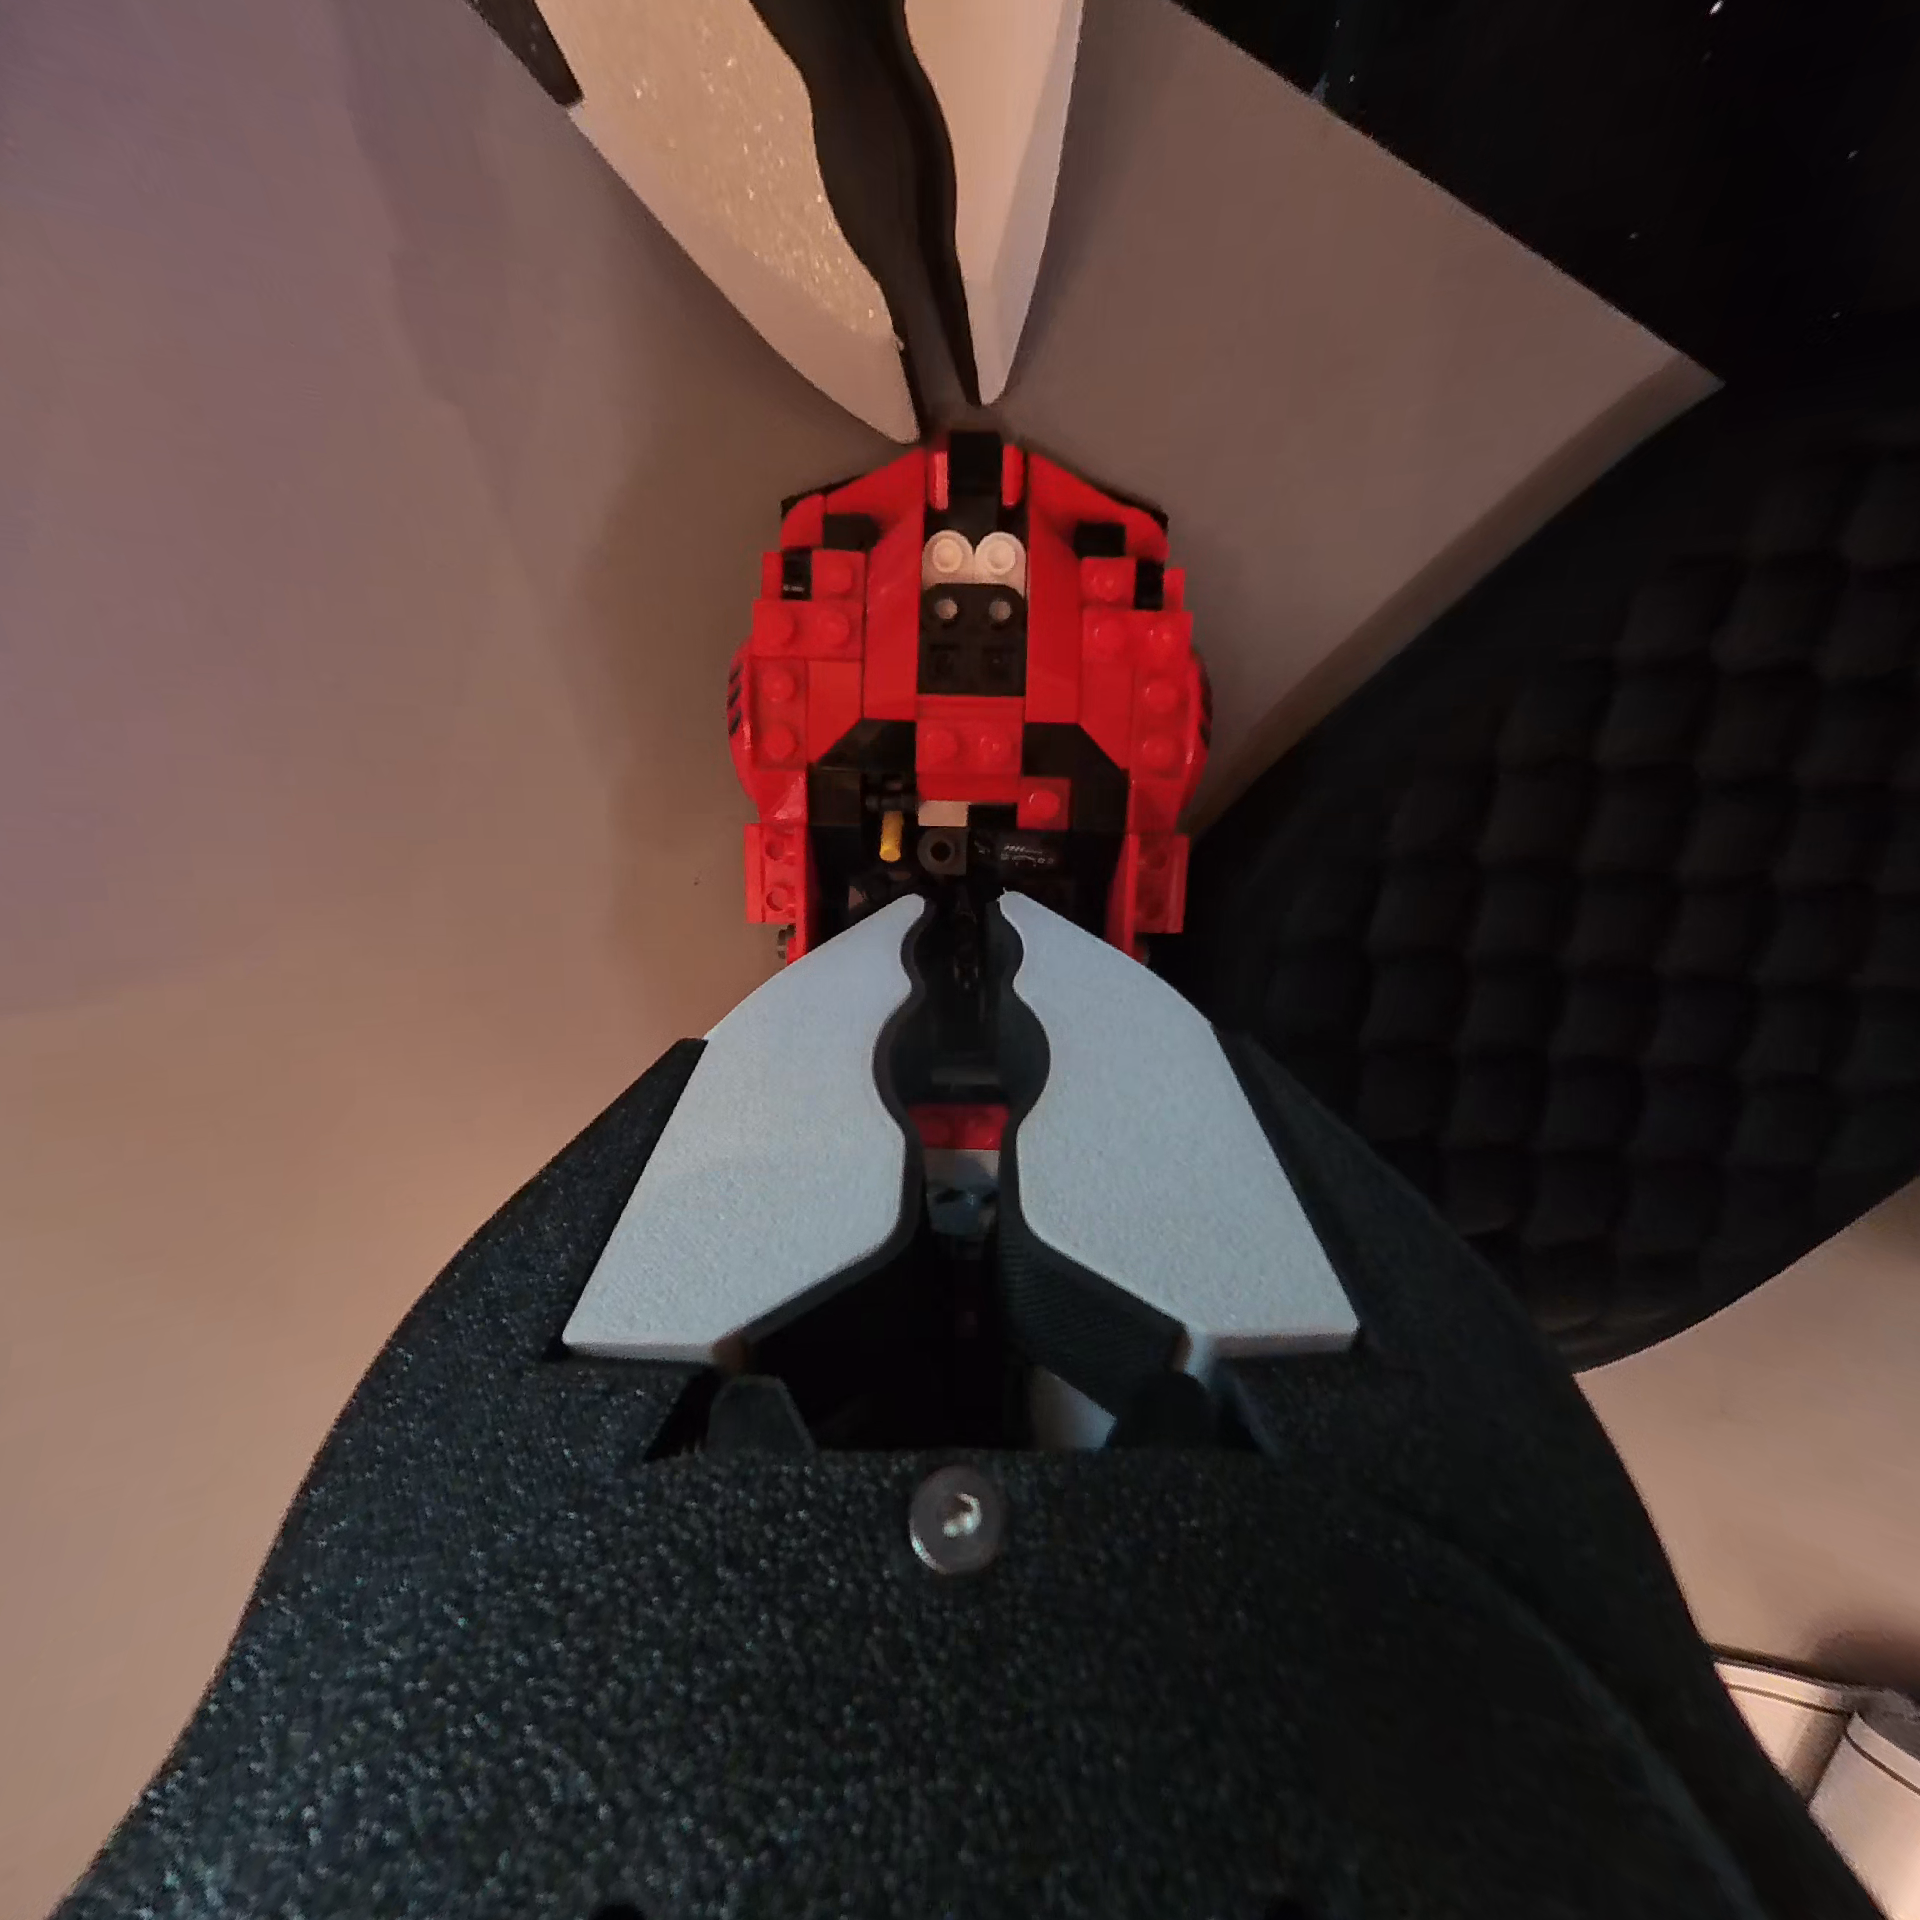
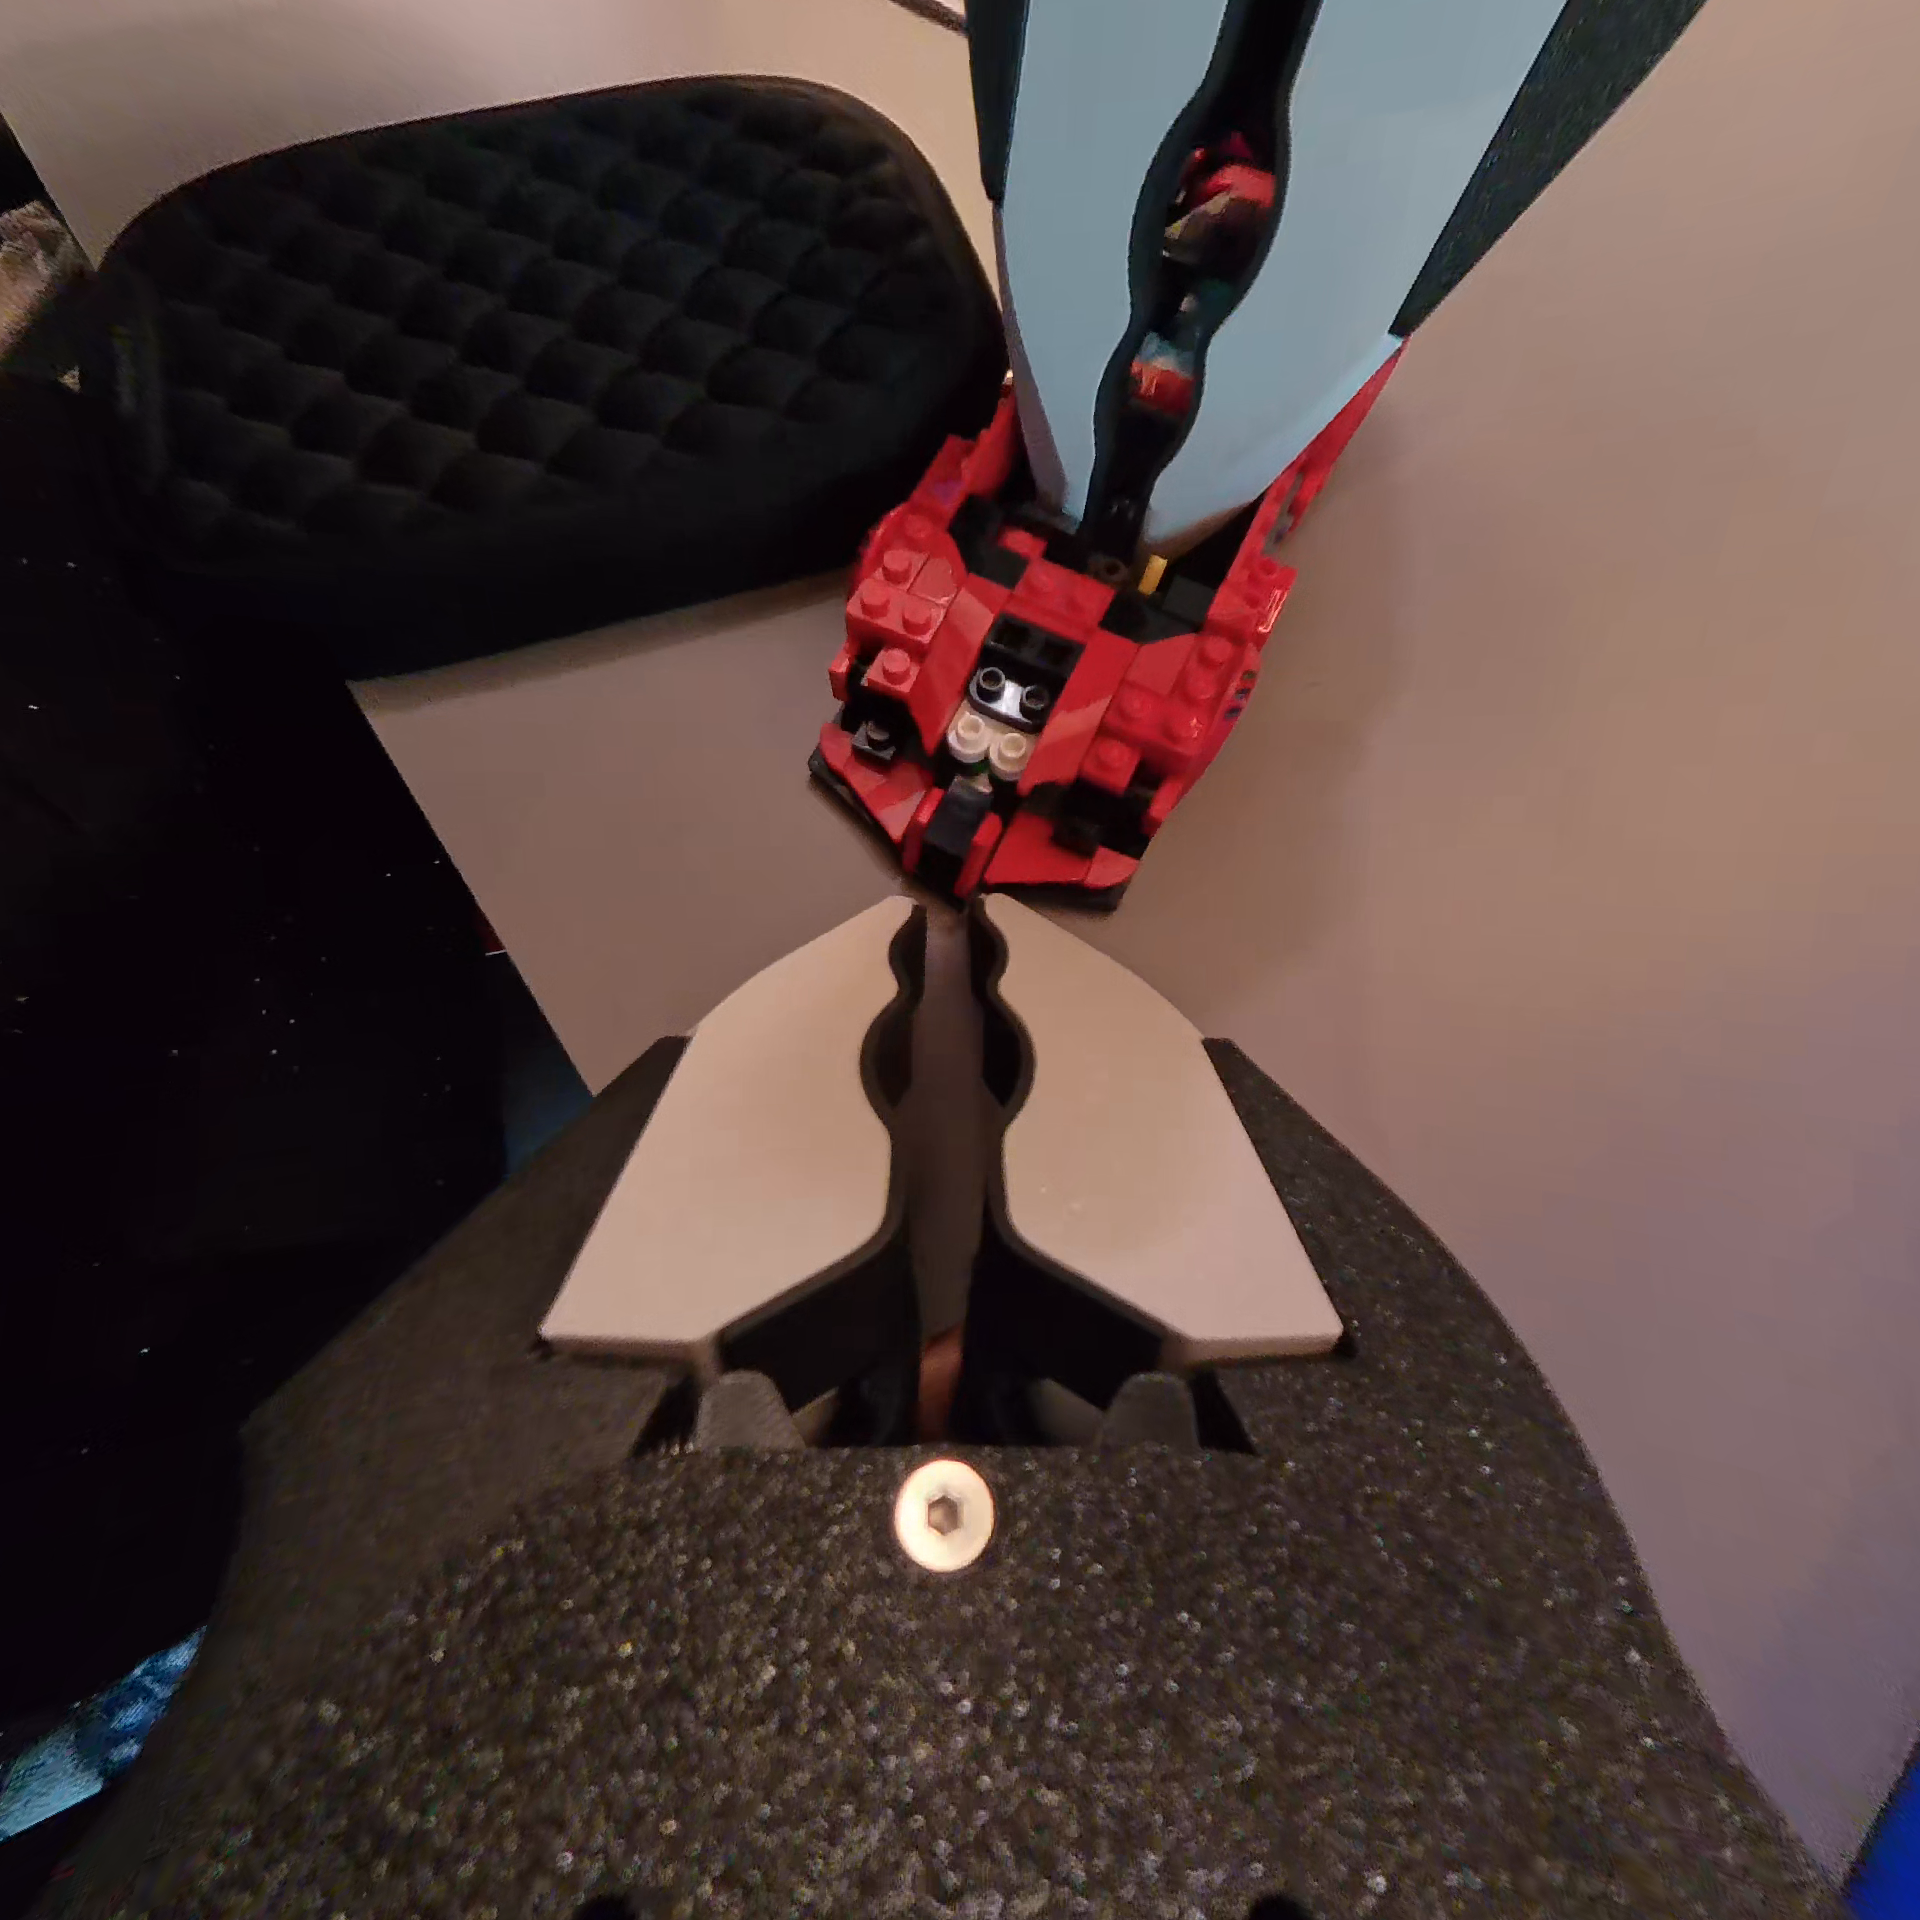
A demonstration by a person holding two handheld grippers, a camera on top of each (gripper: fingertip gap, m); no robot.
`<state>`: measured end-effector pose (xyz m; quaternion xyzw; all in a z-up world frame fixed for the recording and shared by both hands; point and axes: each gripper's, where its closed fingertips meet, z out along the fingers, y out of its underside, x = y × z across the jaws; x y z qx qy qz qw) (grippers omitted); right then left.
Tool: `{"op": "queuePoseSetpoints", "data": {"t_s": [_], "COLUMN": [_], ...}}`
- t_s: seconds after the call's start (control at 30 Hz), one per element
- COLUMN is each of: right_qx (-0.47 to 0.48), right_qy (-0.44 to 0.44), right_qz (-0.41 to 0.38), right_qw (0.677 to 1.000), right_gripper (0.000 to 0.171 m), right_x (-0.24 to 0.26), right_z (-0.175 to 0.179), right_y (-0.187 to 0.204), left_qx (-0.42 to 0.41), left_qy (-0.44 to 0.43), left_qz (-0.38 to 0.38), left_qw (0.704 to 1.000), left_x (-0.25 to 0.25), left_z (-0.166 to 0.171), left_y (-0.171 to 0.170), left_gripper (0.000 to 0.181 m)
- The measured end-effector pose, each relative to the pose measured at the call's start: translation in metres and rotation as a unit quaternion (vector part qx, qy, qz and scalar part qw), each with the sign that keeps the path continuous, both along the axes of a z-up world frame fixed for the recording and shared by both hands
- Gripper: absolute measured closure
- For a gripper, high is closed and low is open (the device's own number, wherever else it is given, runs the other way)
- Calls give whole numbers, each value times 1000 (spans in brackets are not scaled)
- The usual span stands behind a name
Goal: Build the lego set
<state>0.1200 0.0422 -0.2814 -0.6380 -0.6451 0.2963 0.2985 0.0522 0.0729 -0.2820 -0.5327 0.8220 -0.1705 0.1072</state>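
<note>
A red and black lego car point(image 1: 966, 675) lies on the pale table point(image 1: 312, 727), its nose pointing away from my left gripper point(image 1: 961, 906). The left gripper is shut on the car's middle, and red and black parts show between its fingers. In the right wrist view the car point(image 2: 1049, 717) points its nose at my right gripper point(image 2: 948, 910). The right gripper's fingers are almost together with nothing between them, and its tips sit at the black nose piece point(image 2: 943, 847). The right gripper also shows in the left wrist view point(image 1: 948, 424), and the left gripper in the right wrist view point(image 2: 1117, 520).
A black case lined with egg-crate foam point(image 2: 499, 343) lies open beside the car, to its right in the left wrist view point(image 1: 1579, 883). The table edge point(image 2: 468, 873) runs close to the car, with dark floor beyond it. White objects point(image 1: 1849, 1756) show at the lower right. Tip to tip, the grippers are about 8 cm apart.
</note>
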Motion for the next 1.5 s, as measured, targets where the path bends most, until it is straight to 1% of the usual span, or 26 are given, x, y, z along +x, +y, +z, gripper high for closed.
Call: {"op": "queuePoseSetpoints", "data": {"t_s": [0.57,1.5], "right_qx": [-10,-21], "right_qy": [0,-9], "right_qz": [-11,-24], "right_qw": [1000,999], "right_gripper": [169,170], "right_x": [1,0], "right_z": [0,0], "right_y": [2,1], "left_qx": [4,-19], "left_qy": [4,-11], "left_qz": [-3,45], "left_qw": [1000,999], "left_x": [2,2], "left_z": [0,0], "left_y": [-2,-3], "left_gripper": [174,174]}}
